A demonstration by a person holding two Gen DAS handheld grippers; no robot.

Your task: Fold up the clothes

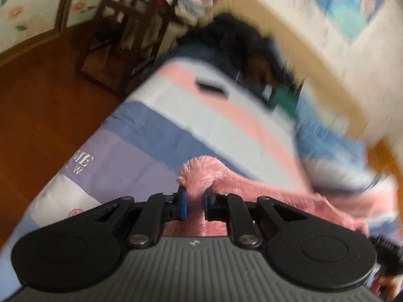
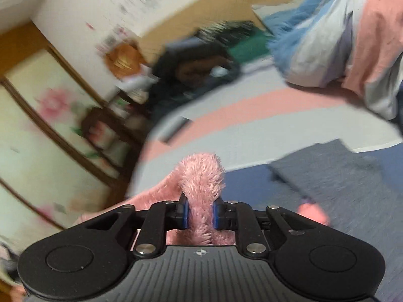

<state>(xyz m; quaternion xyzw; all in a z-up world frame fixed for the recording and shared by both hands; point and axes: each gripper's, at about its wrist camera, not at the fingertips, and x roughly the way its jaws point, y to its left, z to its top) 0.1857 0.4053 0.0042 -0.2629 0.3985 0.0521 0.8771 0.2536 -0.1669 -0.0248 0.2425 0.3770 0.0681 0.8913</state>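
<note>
Left gripper (image 1: pixel 194 205): jaws clenched on a bunched edge of the pink fuzzy garment (image 1: pixel 264 196). Right gripper (image 2: pixel 200 214): jaws clenched on another fold of the same garment. The garment hangs between both grippers above the striped bed (image 1: pixel 156 125). A folded grey garment (image 2: pixel 335 173) lies on the bed, right side.

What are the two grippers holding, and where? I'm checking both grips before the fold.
Both clamp the pink fluffy garment: left gripper and right gripper each pinch a bunched edge.
</note>
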